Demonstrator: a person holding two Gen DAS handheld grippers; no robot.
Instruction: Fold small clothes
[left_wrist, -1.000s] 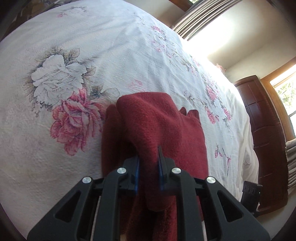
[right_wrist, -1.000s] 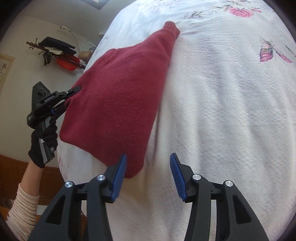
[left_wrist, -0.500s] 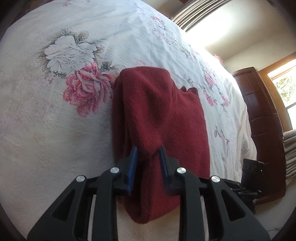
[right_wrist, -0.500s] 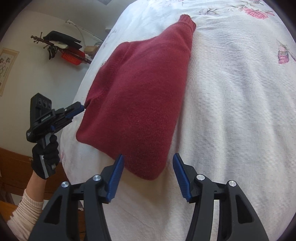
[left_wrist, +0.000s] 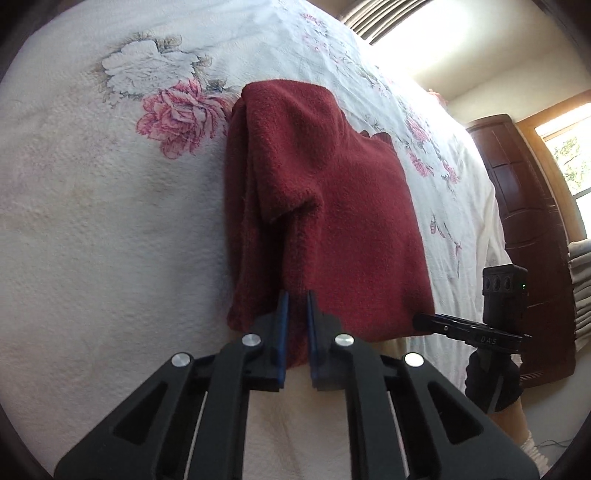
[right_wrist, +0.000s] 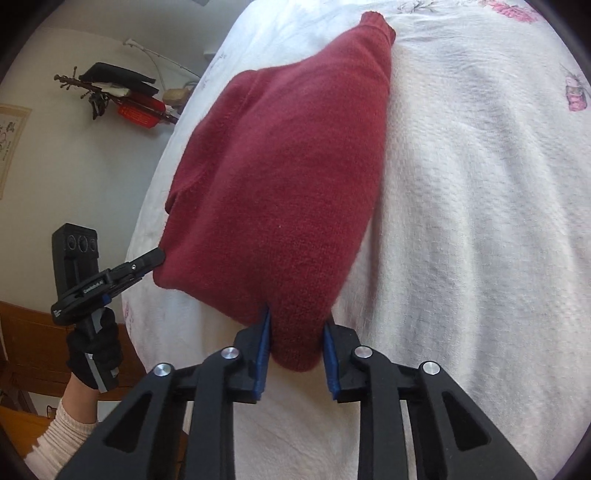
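- A dark red sweater (left_wrist: 332, 206) is laid on a bed (left_wrist: 92, 229), near the bed's near edge, over a white cover printed with pink and white flowers.
- The sweater is seen folded: one side is turned over the body, and a loose flap (left_wrist: 284, 199) is raised above the layers beneath.
- A cuffed end (right_wrist: 376, 26) is stretched out toward the far side of the bed in the right wrist view.
- The left hand-held gripper (left_wrist: 295, 325) is clamped on the sweater's near edge; a narrow fold of knit is pinched between its blue pads (left_wrist: 282, 317).
- In the right wrist view the same left hand-held gripper (right_wrist: 157, 256) is seen at the sweater's left corner, carried by a hand (right_wrist: 94, 354) in a black glove, with a cream sleeve (right_wrist: 62, 439) below it.
- The right hand-held gripper (right_wrist: 297, 332) is placed around the sweater's lower right corner. Its jaws are only partly drawn together; the corner is enclosed between the blue pads (right_wrist: 263, 347), with the left pad touching the knit. A firm grip cannot be confirmed.
- In the left wrist view the right hand-held gripper (left_wrist: 428, 321) is seen from the side, at the sweater's near right corner.
- A dark wooden cabinet (left_wrist: 528, 206) is seen beyond the bed.
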